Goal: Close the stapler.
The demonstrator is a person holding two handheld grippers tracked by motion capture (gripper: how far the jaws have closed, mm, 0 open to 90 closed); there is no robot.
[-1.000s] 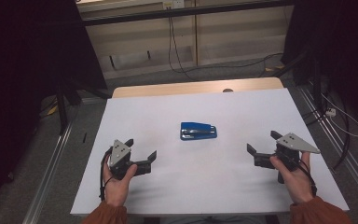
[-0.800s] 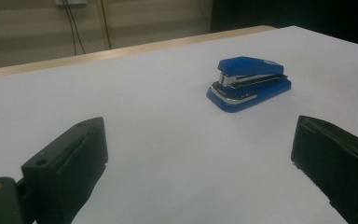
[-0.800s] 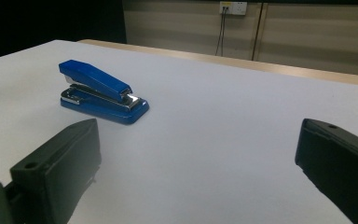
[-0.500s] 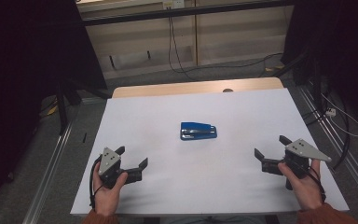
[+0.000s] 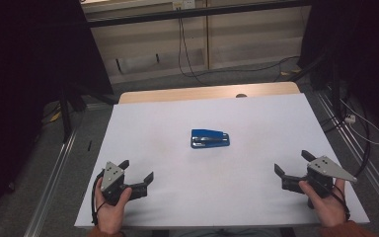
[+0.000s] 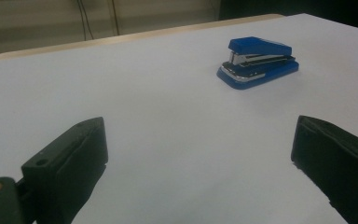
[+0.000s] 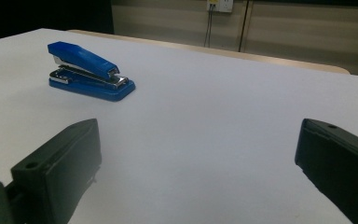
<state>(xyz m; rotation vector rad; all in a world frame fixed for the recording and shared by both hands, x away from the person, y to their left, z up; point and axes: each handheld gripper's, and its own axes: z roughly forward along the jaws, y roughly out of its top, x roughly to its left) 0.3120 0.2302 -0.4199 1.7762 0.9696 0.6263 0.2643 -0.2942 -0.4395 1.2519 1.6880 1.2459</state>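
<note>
Blue plastic and bright metal made up the small stapler [image 5: 210, 138], which lay flat on the white-covered worktop [image 5: 256, 118], closed, with nothing touching it. It sat well ahead of both sets of fingers, roughly midway between them.

In the high view the left gripper [image 5: 138, 175], a black two-fingered tool with a grey plate on top, was held in the person's left hand [image 5: 110, 205] near the worktop's near edge. Its fingers [image 5: 149, 177] stood wide apart and held nothing, pointing forward and inward. In the left gripper view the stapler [image 6: 257, 61] lay far beyond the fingertips, towards the right-hand finger [image 6: 332, 164], with bare white surface between.

The right gripper [image 5: 293, 165], of the same build, was held in the right hand [image 5: 326, 201] at the opposite near corner. Its fingers [image 5: 282, 173] were likewise spread wide and empty, angled inward. In the right gripper view the stapler [image 7: 88, 71] lay well beyond the left-hand finger [image 7: 60, 168], its hinged end turned nearer that gripper.

A strip of bare wood [image 5: 177, 94] showed past the white cover's far edge.
</note>
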